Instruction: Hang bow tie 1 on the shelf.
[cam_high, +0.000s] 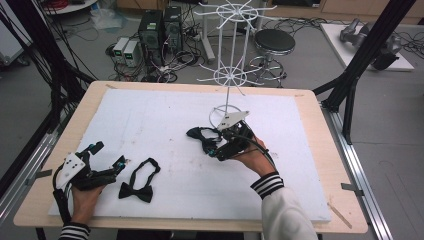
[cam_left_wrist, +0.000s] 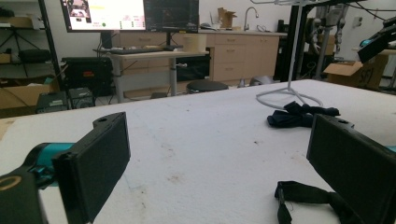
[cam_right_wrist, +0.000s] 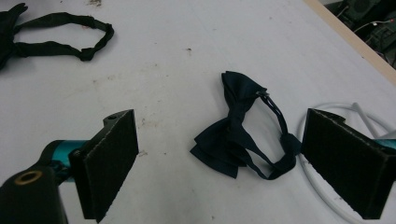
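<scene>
A navy bow tie (cam_right_wrist: 233, 140) lies on the white table cover (cam_high: 165, 125), just left of the rack's base. My right gripper (cam_right_wrist: 229, 163) is open, one jaw on each side of that tie, hovering low over it (cam_high: 212, 143). A black bow tie (cam_high: 136, 191) with its looped strap (cam_high: 147, 167) lies near the front left. My left gripper (cam_high: 107, 156) rests open to the left of it, nothing between its pads (cam_left_wrist: 100, 158). In the left gripper view the black strap (cam_left_wrist: 303, 192) lies by the right jaw and the navy bow tie (cam_left_wrist: 299, 114) farther off.
A tall white wire hanging rack (cam_high: 231, 75) stands at the table's back centre on a ring base (cam_high: 220, 116), close to the right gripper; its ring (cam_right_wrist: 317, 182) curves by the right jaw. The wooden table edge (cam_high: 325, 130) frames the cover. Black frame posts (cam_high: 360, 55) stand at right.
</scene>
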